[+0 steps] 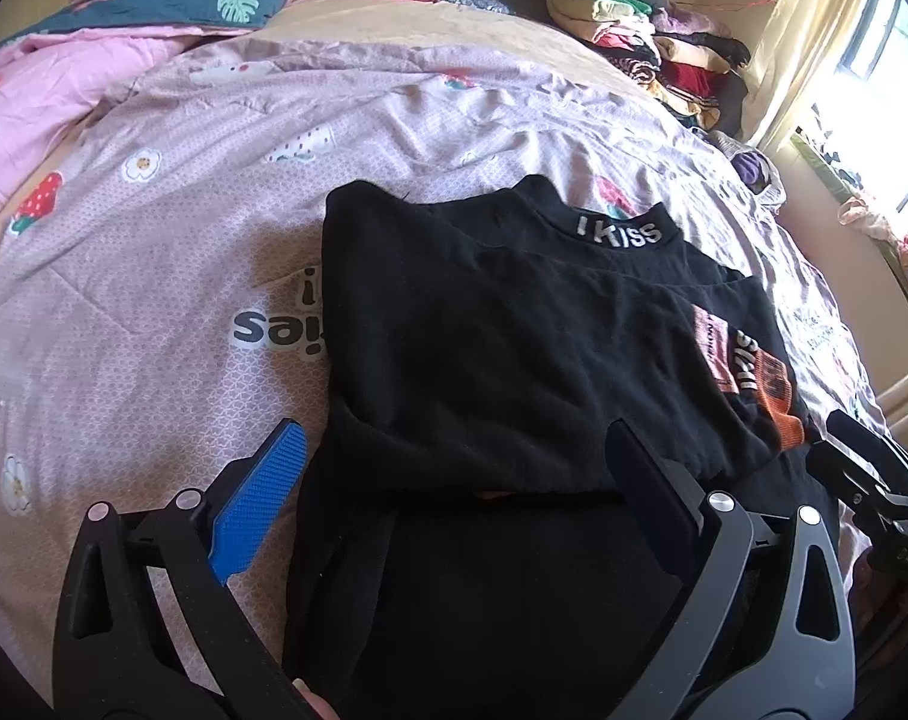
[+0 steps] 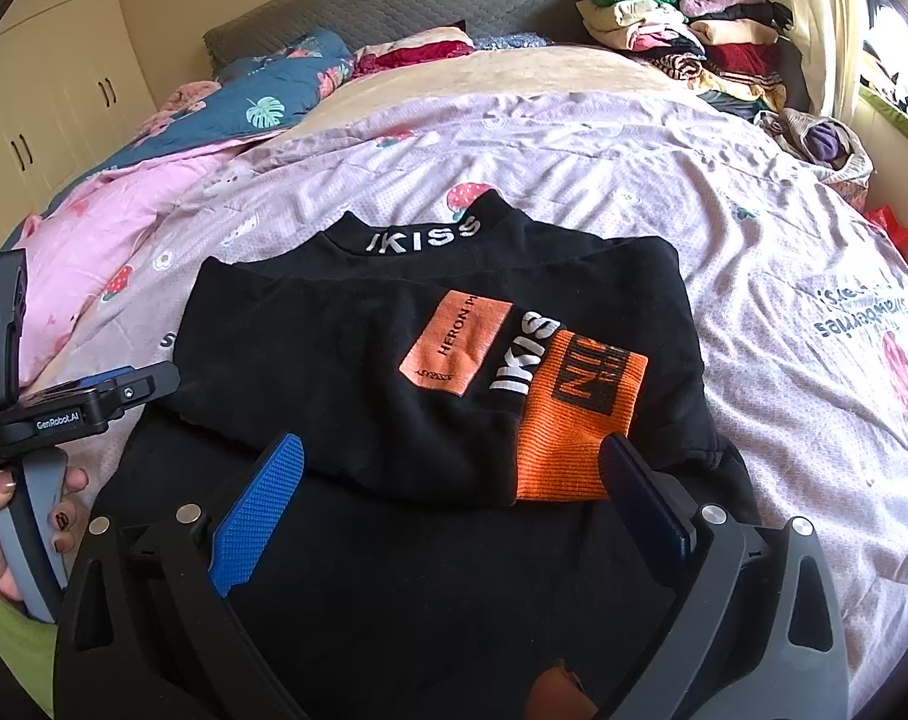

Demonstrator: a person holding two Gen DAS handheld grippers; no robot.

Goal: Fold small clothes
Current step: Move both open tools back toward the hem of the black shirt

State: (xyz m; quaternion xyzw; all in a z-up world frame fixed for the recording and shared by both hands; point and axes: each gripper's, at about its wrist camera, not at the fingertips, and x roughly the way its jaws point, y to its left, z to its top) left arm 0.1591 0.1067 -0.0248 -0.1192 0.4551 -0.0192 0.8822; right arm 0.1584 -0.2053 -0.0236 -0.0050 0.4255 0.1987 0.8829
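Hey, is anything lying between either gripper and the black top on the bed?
Nothing visible does. The left gripper and right gripper are both open right over the near part of the black top, with only its own fabric between the fingers.

A bed [image 2: 724, 228] with a pale strawberry-print cover fills the room, backed by a grey quilted headboard [image 2: 393, 6]. Cream wardrobes [image 2: 51, 66] stand left; sunlight enters a curtained window [image 1: 886, 78] right.
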